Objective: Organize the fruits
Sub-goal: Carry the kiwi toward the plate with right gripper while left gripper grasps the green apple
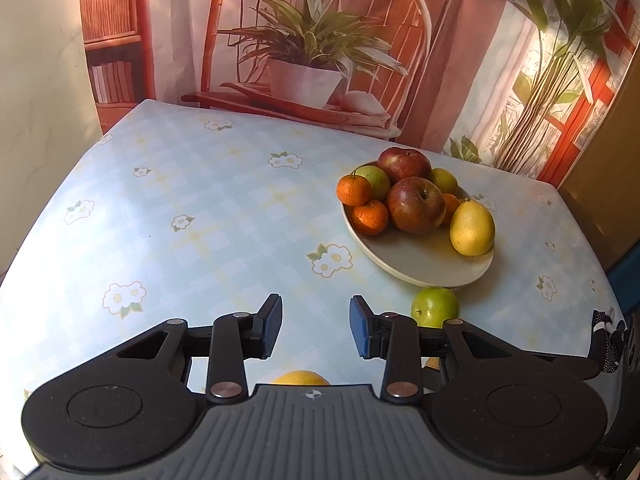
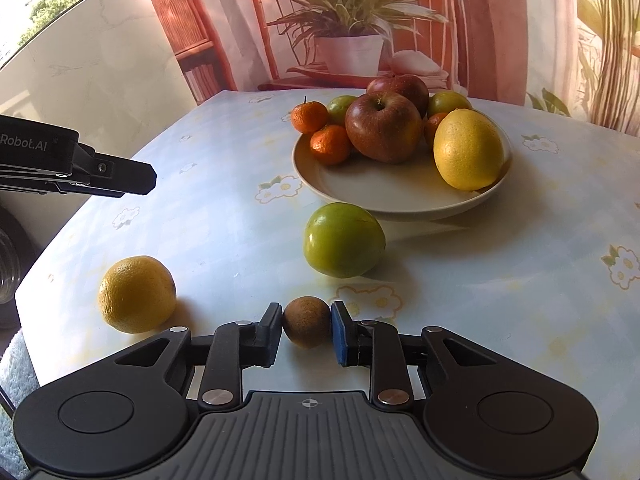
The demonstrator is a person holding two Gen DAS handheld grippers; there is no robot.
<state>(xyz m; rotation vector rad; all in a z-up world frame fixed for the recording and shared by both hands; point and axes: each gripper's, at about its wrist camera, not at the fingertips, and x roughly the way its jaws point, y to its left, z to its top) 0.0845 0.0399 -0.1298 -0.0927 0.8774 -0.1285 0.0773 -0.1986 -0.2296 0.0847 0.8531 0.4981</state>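
A cream plate (image 2: pixel 384 194) (image 1: pixel 424 264) holds two red apples (image 2: pixel 383 127), several tangerines, small green fruits and a big lemon (image 2: pixel 468 149). A green apple (image 2: pixel 343 239) (image 1: pixel 434 306) lies on the cloth just in front of the plate. A yellow lemon (image 2: pixel 137 294) lies at the near left; its top peeks out under my left gripper (image 1: pixel 301 377). My right gripper (image 2: pixel 307 326) is shut on a small brown kiwi (image 2: pixel 306 321) at table level. My left gripper (image 1: pixel 316 326) is open and empty, hovering above the table; it shows from the side in the right wrist view (image 2: pixel 80 168).
The table has a light blue checked cloth with daisy prints (image 1: pixel 200 208). A printed backdrop of a chair and potted plant (image 1: pixel 312 52) stands behind it. A white towel (image 2: pixel 16 372) lies at the near left edge. A brown cabinet (image 1: pixel 600 184) is at the far right.
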